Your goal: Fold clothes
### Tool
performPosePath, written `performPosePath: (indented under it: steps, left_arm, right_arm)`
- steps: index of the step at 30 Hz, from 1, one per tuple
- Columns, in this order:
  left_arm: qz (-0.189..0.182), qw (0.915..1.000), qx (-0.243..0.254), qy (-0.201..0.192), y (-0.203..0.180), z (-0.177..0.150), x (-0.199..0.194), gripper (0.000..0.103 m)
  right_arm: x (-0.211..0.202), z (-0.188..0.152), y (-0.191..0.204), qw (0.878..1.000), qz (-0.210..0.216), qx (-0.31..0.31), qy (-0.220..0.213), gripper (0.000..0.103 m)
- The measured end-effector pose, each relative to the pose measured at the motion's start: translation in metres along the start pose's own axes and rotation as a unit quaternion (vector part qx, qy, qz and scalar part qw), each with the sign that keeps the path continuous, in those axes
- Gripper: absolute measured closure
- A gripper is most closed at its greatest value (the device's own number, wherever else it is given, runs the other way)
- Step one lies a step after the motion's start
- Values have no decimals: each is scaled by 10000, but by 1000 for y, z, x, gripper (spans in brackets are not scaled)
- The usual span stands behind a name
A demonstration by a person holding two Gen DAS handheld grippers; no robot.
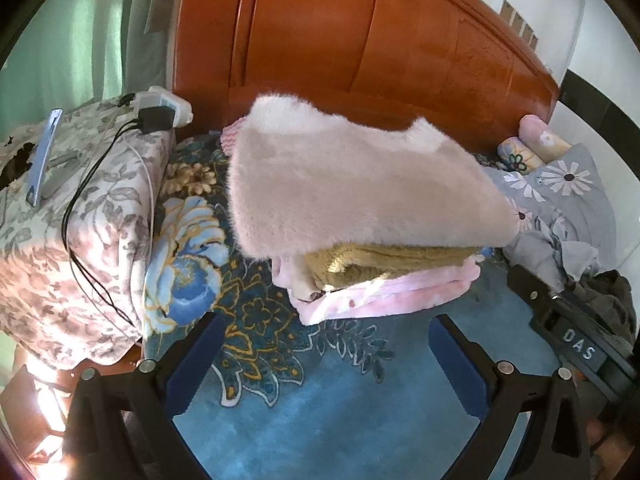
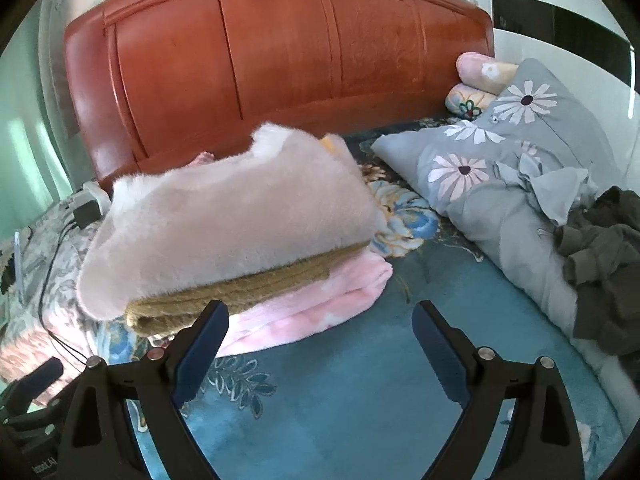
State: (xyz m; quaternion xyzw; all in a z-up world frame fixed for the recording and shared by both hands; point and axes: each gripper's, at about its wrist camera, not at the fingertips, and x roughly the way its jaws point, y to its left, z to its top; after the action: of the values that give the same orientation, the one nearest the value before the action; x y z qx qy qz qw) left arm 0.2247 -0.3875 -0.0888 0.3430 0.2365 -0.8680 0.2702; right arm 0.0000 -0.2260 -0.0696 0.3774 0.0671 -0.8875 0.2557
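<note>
A folded stack lies on the blue floral bedspread (image 1: 340,400) near the headboard. A fluffy pale pink garment (image 1: 352,184) (image 2: 232,216) is on top, a tan one (image 1: 384,264) (image 2: 248,292) under it, and a pink fleece (image 1: 380,296) (image 2: 344,292) at the bottom. My left gripper (image 1: 326,320) stands open just in front of the stack, nothing between its fingers. My right gripper (image 2: 320,308) is also open and empty at the stack's near edge. A crumpled dark olive garment (image 2: 604,264) (image 1: 608,296) lies to the right.
The orange wooden headboard (image 2: 280,52) is behind the stack. Grey daisy-print bedding (image 2: 500,168) and small rolled pillows (image 2: 480,68) fill the right side. At the left a floral bundle (image 1: 80,220) carries a phone (image 1: 42,156), a power strip (image 1: 164,106) and black cables.
</note>
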Motion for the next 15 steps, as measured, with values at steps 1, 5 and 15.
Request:
performPosePath:
  steps: [1, 5, 15]
  left_arm:
    - [-38, 10000, 43, -7, -1, -1, 0, 0]
    - [-18, 9997, 231, 95, -3, -5, 7, 0]
    - [21, 9994, 37, 355, 6, -17, 32, 0]
  right_arm:
    - [1, -1, 1, 10000, 0, -3, 35, 9]
    - [7, -7, 5, 9999, 17, -73, 140, 9]
    - [31, -20, 19, 9984, 47, -294, 486, 9]
